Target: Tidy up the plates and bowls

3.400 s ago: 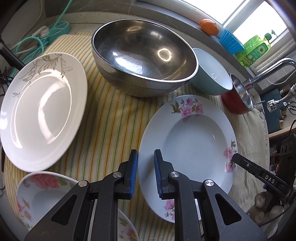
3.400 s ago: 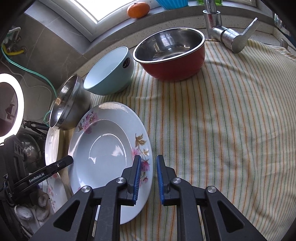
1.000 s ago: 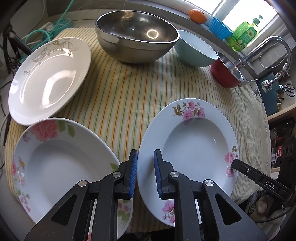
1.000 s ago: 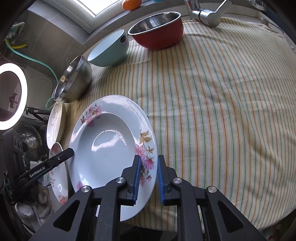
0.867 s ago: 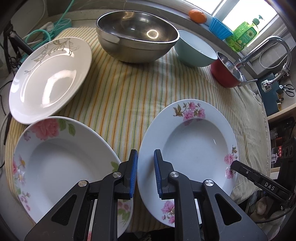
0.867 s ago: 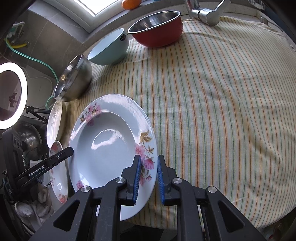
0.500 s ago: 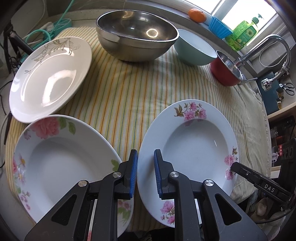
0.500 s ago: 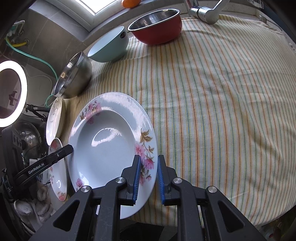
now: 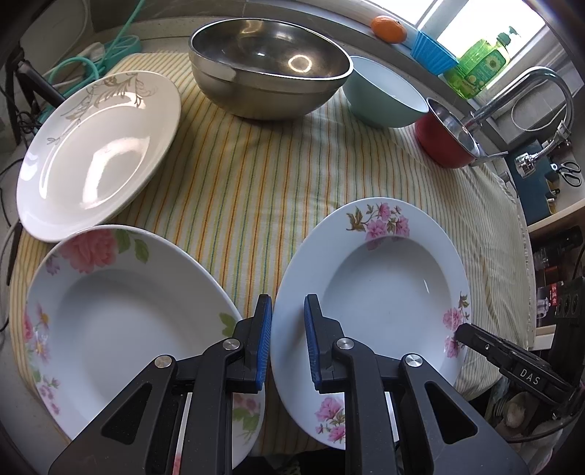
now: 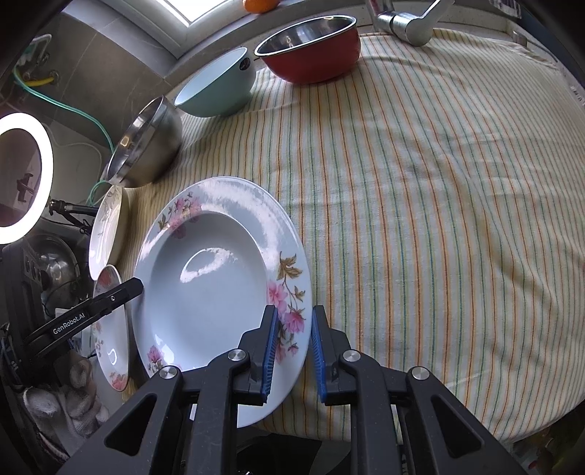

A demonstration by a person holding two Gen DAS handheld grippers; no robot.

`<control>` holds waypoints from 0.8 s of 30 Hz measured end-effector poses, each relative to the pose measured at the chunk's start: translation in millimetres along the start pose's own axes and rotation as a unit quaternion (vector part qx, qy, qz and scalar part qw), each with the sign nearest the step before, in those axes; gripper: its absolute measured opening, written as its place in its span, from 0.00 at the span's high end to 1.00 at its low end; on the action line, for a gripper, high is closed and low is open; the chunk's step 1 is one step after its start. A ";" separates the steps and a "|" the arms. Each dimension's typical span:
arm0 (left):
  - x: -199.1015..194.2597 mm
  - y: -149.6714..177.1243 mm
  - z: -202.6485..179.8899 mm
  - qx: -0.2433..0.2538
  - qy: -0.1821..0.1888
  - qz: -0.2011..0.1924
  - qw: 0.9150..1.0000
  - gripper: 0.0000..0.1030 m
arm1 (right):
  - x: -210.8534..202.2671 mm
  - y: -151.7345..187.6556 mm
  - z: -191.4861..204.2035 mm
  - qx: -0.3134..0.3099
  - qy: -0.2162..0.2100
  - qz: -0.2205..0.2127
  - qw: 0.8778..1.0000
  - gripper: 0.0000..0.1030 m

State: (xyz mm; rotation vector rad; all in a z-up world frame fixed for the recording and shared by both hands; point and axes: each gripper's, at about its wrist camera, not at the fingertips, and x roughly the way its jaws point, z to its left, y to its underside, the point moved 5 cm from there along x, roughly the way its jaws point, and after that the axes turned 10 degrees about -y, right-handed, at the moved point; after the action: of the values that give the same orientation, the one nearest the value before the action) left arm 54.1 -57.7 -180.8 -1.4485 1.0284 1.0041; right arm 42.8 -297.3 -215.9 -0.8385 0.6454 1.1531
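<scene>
A pink-flowered deep plate (image 9: 380, 288) is gripped at both rims and held just above the striped cloth. My left gripper (image 9: 288, 338) is shut on its left rim. My right gripper (image 10: 291, 352) is shut on its right rim (image 10: 292, 292). A second floral plate (image 9: 120, 325) lies at the near left. A cream plate with a gold leaf pattern (image 9: 98, 153) lies behind it. A large steel bowl (image 9: 268, 65), a light blue bowl (image 9: 384, 95) and a red bowl (image 9: 446, 142) stand at the back.
The striped tablecloth (image 10: 420, 190) spreads to the right of the held plate. A faucet (image 9: 526, 91), a green soap bottle (image 9: 482, 65), a blue cup (image 9: 433, 47) and an orange (image 9: 388, 27) are at the back by the window. A ring light (image 10: 22, 175) stands at the left.
Both grippers have pulled back toward the near table edge with the pink-flowered plate between them. The second floral plate has come fully into the left view. The plate has lifted slightly.
</scene>
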 end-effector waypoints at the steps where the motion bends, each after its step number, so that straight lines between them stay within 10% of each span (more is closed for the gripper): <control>1: 0.0 0.6 0.0 0.000 0.000 0.000 1.000 0.85 | 0.2 0.3 0.4 -0.002 0.001 0.000 1.000 0.83; 24: -25.0 -6.2 8.9 -0.027 0.017 -0.029 0.999 0.85 | -23.7 -11.8 13.8 -0.049 0.043 -0.042 0.997 0.82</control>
State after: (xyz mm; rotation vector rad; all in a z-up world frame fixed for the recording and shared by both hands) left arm 52.6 -46.3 -156.1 -1.5355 0.9840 0.9747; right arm 47.4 -300.0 -186.6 -0.9950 0.6220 1.0834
